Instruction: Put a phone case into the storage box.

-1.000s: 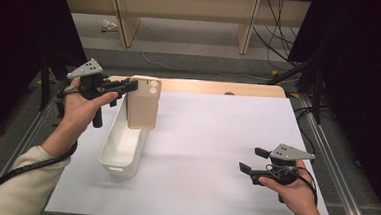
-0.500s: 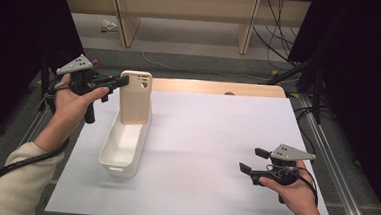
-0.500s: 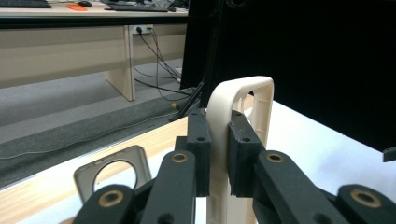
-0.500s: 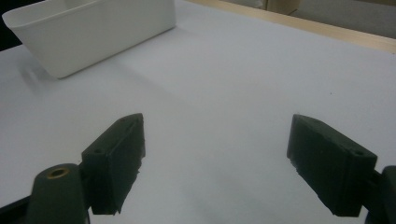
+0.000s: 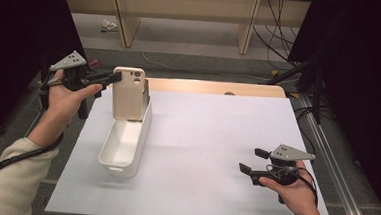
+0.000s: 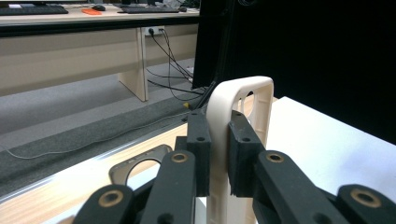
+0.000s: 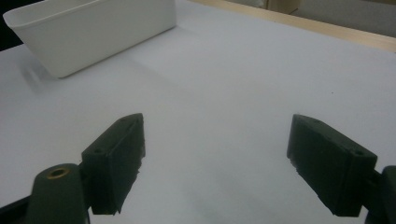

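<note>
- Since the phone case (image 5: 128, 93) looks light and bendy, our left gripper (image 5: 111, 77) jaws pinch its top edge, upright over the white bin (image 5: 120, 151).
- Right gripper (image 5: 250, 161) jaws wide, empty, over the worktop (image 5: 216, 139).

- The tabletop (image 5: 215, 154) is covered in white, with a bare wooden strip along its far edge.
- Beyond it, grey floor (image 5: 192, 42) runs under pale wooden bench legs (image 5: 246, 26).
- Black cables (image 5: 279, 22) trail across the floor at the right.
- A keyboard (image 6: 32, 9) and an orange item (image 6: 92, 11) sit on a far desk.
- A dark curtain (image 6: 303, 51) hangs beside them.
</note>
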Demonstrator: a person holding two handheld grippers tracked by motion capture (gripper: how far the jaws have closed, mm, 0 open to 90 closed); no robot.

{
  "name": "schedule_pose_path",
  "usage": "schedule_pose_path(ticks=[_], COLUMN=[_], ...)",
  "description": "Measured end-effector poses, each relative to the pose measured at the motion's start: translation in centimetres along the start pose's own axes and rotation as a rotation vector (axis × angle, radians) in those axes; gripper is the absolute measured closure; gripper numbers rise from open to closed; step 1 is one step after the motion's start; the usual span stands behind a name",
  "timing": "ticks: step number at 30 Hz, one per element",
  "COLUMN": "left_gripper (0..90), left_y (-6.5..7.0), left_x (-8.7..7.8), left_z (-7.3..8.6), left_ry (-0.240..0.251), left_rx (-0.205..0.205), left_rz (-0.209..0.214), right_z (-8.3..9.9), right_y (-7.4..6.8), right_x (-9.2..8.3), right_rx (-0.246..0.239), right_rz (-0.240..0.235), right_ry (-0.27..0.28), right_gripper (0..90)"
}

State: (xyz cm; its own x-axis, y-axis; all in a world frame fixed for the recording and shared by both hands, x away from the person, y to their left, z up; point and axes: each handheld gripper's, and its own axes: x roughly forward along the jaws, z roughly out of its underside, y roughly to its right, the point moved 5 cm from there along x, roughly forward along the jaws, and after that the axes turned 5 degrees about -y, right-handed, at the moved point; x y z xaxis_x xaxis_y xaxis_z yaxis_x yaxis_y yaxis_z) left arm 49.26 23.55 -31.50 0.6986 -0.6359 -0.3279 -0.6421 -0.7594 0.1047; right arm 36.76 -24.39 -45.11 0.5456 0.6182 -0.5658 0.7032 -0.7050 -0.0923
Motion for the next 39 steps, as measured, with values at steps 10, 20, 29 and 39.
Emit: schedule_pose_path(ticks=[10,20,29,39], left_gripper=[81.1,81.2,81.2,81.1], left_y=[-1.2,-1.9,-2.5,-2.6], left_x=[0.0,0.4,0.9,2.4], left_z=[0.1,0.2,0.4,0.8], left_ry=[-0.006,0.002,0.011,0.011], left_rx=[0.028,0.024,0.024,0.023], left_rz=[-0.015,-0.023,-0.019,-0.005], right_z=[0.0,0.1,0.1,0.1], right_y=[0.0,0.0,0.0,0.0], right_x=[0.0,0.1,0.1,0.2], right_rx=[0.004,0.002,0.0,-0.001], right_rz=[-0.003,-0.006,-0.006,-0.007], right_ry=[-0.003,-0.007,-0.009,-0.01], right_gripper=[19.9,19.6,19.7,19.6])
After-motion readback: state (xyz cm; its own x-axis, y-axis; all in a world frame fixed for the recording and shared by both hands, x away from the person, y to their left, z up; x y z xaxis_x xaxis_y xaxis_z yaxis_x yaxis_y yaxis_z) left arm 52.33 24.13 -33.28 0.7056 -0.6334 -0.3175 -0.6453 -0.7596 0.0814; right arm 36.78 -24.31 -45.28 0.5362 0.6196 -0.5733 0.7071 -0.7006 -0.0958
